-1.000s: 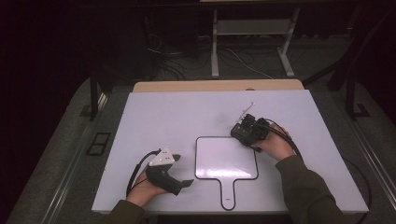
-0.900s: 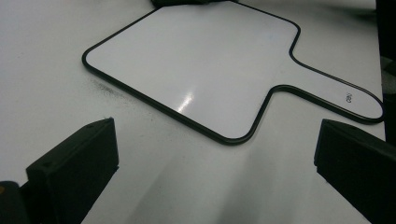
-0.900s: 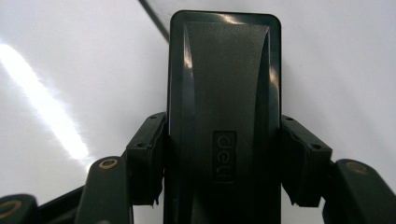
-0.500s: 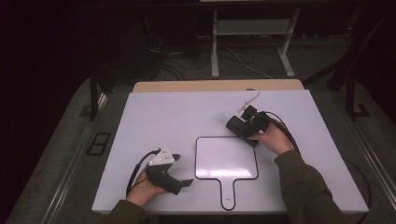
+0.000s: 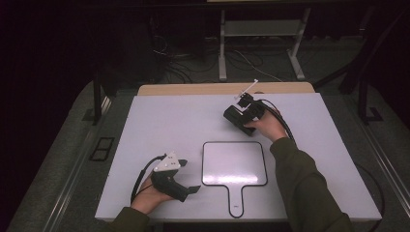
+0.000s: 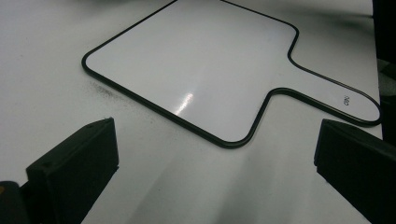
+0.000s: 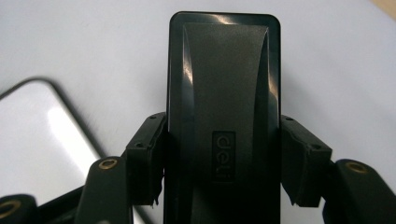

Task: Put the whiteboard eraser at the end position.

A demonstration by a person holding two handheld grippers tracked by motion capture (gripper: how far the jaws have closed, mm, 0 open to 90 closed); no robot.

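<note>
The right tongs [image 7: 219,163] grip a black block-shaped eraser [image 7: 224,93]: both pads press flat against its long sides, and the moulded "deli" mark faces the right gripper view. In the high view the right tongs [image 5: 241,116] hold the eraser [image 5: 237,118] over the far half of the white desk [image 5: 164,121], just beyond the far right corner of the whiteboard paddle [image 5: 234,162].

The whiteboard paddle lies flat on the desk, black-rimmed, handle pointing toward the person. Its surface is blank.

The left tongs [image 5: 191,189] rest on the near left of the desk, jaws spread wide with nothing between them. In the left gripper view the whiteboard paddle [image 6: 196,70] lies ahead of the jaws, apart from both.
</note>
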